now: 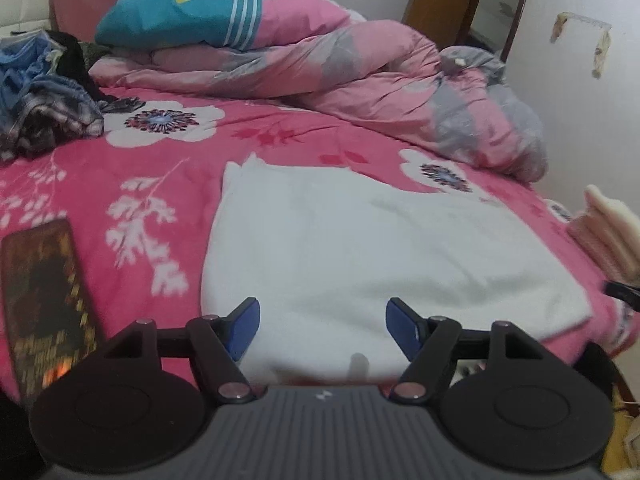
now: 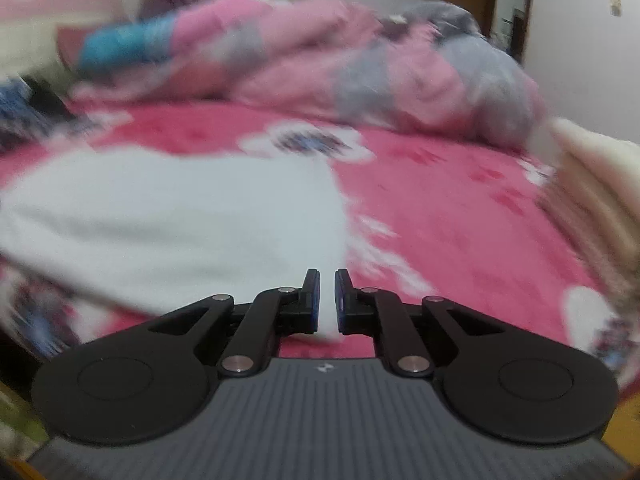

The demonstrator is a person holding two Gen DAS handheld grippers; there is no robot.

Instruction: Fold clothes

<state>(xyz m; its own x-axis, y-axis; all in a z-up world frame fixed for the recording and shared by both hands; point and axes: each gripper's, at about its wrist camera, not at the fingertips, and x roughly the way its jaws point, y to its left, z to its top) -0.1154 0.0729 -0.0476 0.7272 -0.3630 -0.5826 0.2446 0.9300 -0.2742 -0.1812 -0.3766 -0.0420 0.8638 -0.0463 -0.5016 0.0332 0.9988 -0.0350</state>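
Observation:
A white garment [image 1: 360, 248] lies flat and folded on the pink flowered bedspread [image 1: 168, 168]. My left gripper [image 1: 322, 320] is open, its blue pads [image 1: 244, 330] spread over the garment's near edge, holding nothing. In the blurred right wrist view my right gripper [image 2: 327, 300] is nearly closed on the near right corner of the white garment [image 2: 168, 220], with white cloth showing between its blue pads [image 2: 315, 300].
A crumpled pink and grey duvet [image 1: 360, 68] and a teal pillow [image 1: 176, 20] lie at the far side. A pile of dark and blue clothes [image 1: 44, 92] sits far left. A dark book-like object [image 1: 44, 300] lies near left. Folded cream cloth [image 2: 600, 200] is at right.

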